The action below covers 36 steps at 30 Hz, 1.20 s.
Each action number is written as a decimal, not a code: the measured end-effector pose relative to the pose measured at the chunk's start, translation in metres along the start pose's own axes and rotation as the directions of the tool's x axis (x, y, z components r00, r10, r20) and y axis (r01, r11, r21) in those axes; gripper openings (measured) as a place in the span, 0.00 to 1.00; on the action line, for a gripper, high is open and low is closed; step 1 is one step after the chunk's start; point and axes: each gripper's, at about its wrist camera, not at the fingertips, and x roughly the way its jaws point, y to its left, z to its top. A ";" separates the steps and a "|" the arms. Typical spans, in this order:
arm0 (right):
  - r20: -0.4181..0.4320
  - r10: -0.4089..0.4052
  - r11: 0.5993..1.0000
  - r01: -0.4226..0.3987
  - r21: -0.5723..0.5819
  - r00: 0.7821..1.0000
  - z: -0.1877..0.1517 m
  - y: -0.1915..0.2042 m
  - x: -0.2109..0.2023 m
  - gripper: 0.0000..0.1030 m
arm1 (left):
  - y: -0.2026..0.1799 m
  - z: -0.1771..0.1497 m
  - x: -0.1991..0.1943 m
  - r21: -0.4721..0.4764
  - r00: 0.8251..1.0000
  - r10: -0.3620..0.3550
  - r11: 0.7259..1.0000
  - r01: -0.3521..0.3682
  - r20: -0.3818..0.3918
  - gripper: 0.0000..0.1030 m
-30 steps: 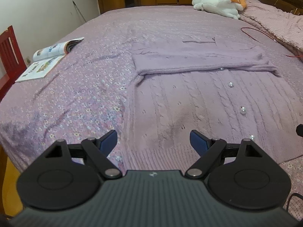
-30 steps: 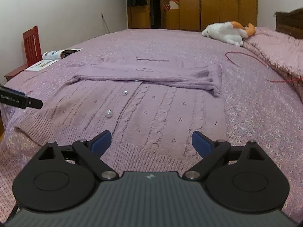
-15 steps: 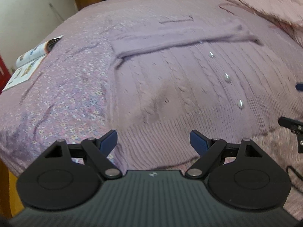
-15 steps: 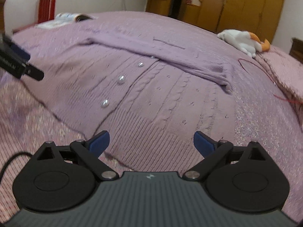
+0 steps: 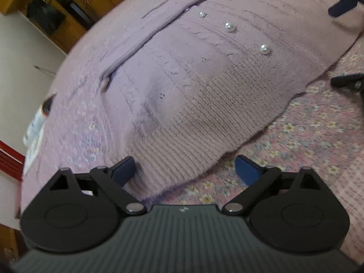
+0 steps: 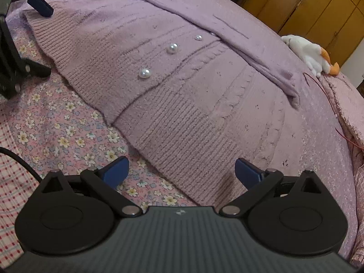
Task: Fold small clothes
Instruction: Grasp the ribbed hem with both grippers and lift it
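While the left gripper (image 5: 185,170) hangs low over the near-left corner of the cardigan (image 5: 204,79), its blue fingers (image 5: 124,167) stand wide apart; they have just been opening further, and the corner of the ribbed hem (image 5: 182,159) lies between them, though no pad presses on it. At the left edge of that view a magazine (image 5: 36,122), blurred, lies on the bedspread (image 5: 307,136), and a red chair (image 5: 9,157) shows at the frame's edge. Spread flat across the flowered bedspread, the lilac cardigan has its sleeve (image 5: 159,27) folded across the upper body, with pearl buttons (image 5: 265,49) running down the middle. Beyond it stands a wooden wardrobe (image 5: 56,4).

Further right, the right gripper (image 6: 182,173) hovers over the hem's other end, its fingers (image 6: 246,173) also spread wide, with the ribbed edge below and between them and nothing clamped. In its view the other gripper's blue tip shows at the far left, over the hem's opposite corner. A black cable (image 6: 20,161) crosses the checked cloth (image 6: 11,170) at lower left. At the right lies a white plush toy (image 6: 311,54), and a red cord (image 6: 323,93) trails over the bed near a pink quilt (image 6: 350,104).
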 end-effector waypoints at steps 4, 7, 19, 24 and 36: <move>-0.006 -0.073 0.997 0.073 0.000 0.997 0.004 -0.005 0.006 0.99 | 0.005 0.004 0.010 -0.064 0.999 0.041 0.997 -0.040 0.012 0.98; -0.014 -0.077 0.997 0.077 -0.002 0.997 0.007 -0.008 0.010 1.00 | 0.001 0.005 0.013 -0.076 0.996 0.082 0.994 -0.080 0.024 0.98; 0.073 -0.145 0.988 0.148 -0.034 0.987 0.024 -0.011 0.018 0.99 | 0.012 0.028 0.013 -0.111 0.995 0.067 0.992 -0.059 0.075 0.59; 0.093 -0.143 0.990 0.142 0.011 0.985 0.024 -0.021 0.019 0.95 | 0.025 0.033 0.014 -0.196 0.997 -0.012 0.980 0.027 0.078 0.28; 0.143 -0.054 0.983 0.027 0.181 0.988 0.034 -0.038 0.006 0.13 | 0.048 0.034 -0.007 -0.358 0.985 -0.012 0.931 0.074 0.173 0.19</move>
